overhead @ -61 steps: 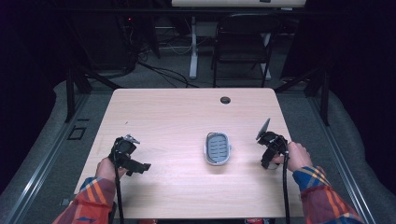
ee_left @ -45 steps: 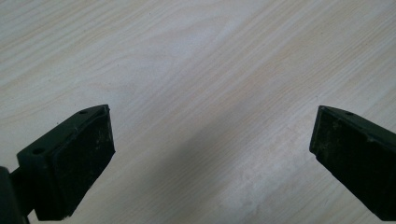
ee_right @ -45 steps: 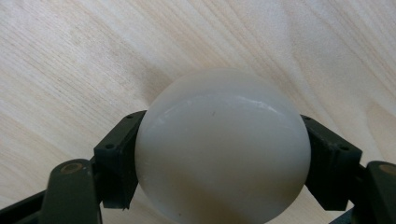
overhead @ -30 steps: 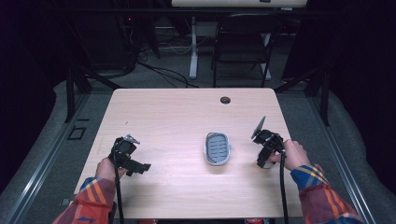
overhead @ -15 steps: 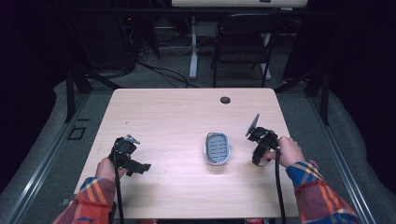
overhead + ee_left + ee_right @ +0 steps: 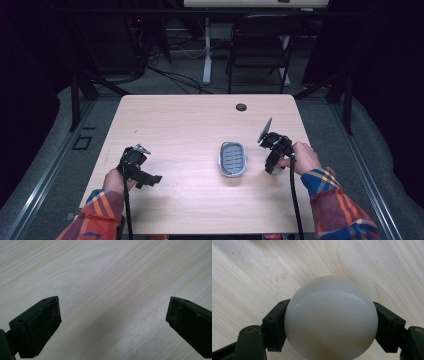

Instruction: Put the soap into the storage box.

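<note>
From above, the right gripper [image 6: 274, 150] is held just right of the ribbed grey dish [image 6: 233, 159]; the left gripper [image 6: 136, 167] is kept well left of it. Its jaws are seen spread over bare pale wood. A smooth white ball [image 6: 331, 317] is pinched by the right jaws; slippage could be caused by that glossy curve.

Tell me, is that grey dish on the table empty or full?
Empty. In the high view the dish shows only its bare ribbed bottom. The white ball sits clamped in the right tongs.
</note>
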`<state>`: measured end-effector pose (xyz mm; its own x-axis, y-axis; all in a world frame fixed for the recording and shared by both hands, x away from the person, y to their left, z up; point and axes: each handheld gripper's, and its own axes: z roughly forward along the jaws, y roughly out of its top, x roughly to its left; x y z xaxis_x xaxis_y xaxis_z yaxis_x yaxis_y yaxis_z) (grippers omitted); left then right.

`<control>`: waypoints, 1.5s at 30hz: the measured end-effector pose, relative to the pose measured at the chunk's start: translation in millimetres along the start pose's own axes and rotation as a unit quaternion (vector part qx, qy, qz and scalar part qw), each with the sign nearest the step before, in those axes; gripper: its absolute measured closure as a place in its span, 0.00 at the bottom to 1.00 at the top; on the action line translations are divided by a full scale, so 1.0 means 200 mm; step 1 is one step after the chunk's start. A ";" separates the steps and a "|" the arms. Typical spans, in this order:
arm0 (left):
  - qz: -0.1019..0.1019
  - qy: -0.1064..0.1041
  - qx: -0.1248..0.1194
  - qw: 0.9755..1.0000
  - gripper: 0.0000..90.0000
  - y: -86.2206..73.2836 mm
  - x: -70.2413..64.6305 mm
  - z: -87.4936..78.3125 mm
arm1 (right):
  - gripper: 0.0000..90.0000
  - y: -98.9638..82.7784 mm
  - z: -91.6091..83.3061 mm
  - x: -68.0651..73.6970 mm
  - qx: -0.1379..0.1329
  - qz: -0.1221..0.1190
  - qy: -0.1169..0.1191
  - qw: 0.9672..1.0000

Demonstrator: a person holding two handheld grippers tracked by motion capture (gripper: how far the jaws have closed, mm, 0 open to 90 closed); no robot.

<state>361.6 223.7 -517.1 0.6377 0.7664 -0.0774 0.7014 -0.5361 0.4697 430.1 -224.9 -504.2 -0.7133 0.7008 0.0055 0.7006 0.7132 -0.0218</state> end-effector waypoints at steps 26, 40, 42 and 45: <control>0.000 -0.003 0.001 1.000 0.00 0.00 0.01 0.00 | 0.27 0.13 -0.12 0.05 -0.028 -0.014 -0.005 0.999; 0.001 -0.003 0.002 1.000 0.00 0.00 0.00 0.01 | 0.27 0.17 -0.18 0.06 -0.015 -0.033 -0.009 0.999; 0.000 -0.003 0.001 1.000 0.00 0.00 0.01 0.00 | 0.27 0.18 -0.19 0.06 -0.015 -0.035 -0.010 0.999; 0.001 -0.003 0.001 1.000 0.00 0.00 0.00 0.00 | 0.27 0.19 -0.20 0.07 -0.014 -0.036 -0.009 0.999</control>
<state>362.5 224.1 -517.9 0.6407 0.7634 -0.0815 0.7010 -0.5384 0.4677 447.8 -187.6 -465.0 -0.7622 0.6472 -0.0126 0.6471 0.7623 0.0067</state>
